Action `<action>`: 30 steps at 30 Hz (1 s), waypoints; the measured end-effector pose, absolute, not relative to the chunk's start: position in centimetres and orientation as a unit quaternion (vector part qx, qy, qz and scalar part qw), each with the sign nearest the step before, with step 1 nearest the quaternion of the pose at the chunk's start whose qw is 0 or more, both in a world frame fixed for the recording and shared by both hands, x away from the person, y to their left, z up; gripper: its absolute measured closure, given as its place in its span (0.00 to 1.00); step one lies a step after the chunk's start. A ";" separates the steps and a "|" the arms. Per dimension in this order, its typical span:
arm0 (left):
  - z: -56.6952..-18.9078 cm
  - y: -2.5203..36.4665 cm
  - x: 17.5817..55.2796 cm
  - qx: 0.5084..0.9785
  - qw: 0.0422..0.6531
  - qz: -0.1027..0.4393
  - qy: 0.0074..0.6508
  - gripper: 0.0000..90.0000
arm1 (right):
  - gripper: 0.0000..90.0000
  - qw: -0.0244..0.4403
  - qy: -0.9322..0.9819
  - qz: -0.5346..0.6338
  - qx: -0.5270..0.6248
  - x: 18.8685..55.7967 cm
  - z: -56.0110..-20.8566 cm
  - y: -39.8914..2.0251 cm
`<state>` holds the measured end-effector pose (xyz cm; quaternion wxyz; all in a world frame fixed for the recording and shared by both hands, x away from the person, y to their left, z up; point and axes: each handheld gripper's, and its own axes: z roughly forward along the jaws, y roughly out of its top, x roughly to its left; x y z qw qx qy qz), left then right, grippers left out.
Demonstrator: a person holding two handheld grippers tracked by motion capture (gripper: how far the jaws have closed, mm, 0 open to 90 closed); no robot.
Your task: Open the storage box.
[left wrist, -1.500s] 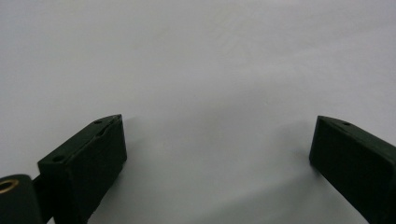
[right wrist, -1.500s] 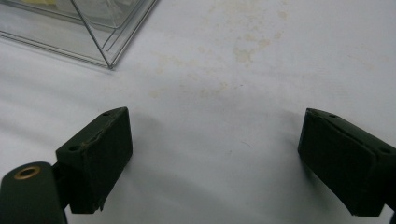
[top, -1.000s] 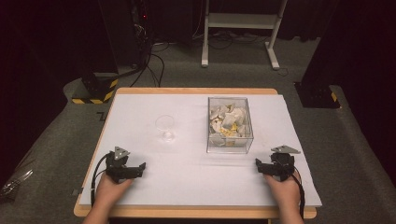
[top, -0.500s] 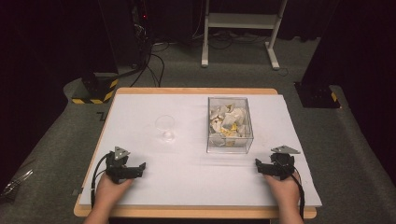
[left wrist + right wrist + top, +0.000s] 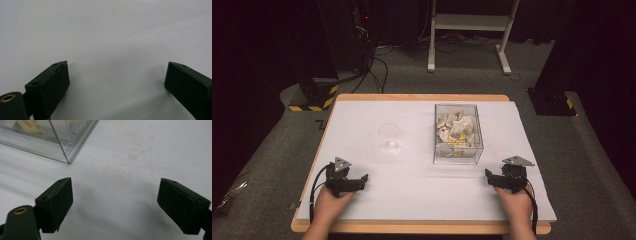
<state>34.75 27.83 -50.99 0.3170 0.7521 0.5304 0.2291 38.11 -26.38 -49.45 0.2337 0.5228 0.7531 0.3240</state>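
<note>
A clear plastic box [image 5: 458, 154] holding several crumpled white and yellow packets stands right of the table's middle. Left of it is a small clear glass [image 5: 388, 138], upright. My left gripper [image 5: 361, 179] rests on the white table top near the front left, its jaws pointing right. In the left gripper view, the left gripper [image 5: 116, 63] is open over bare white surface. My right gripper [image 5: 488, 177] lies near the front right, pointing left. Its jaws have just been closing a little with nothing between them, and the right gripper [image 5: 115, 180] is still wide open. The box's near corner [image 5: 60, 142] lies just ahead of it.
The white sheet [image 5: 412, 115] covers a wooden table with its edges close on all sides. Faint brownish stains [image 5: 132, 157] mark the sheet by the right gripper. Beyond the table are a dark floor, cables and a white stand's legs [image 5: 467, 30].
</note>
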 end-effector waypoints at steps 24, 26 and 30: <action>-51.0 27.8 34.8 0.752 0.317 0.228 0.531 0.07 | 0.15 0.234 0.762 0.343 0.497 36.7 -49.0 -24.3; -51.0 27.9 34.8 0.753 0.318 0.226 0.530 0.07 | 0.15 0.236 0.763 0.344 0.493 36.6 -49.0 -24.2; -51.0 27.9 34.8 0.752 0.318 0.227 0.531 0.07 | 0.15 0.239 0.763 0.347 0.489 36.2 -49.0 -24.0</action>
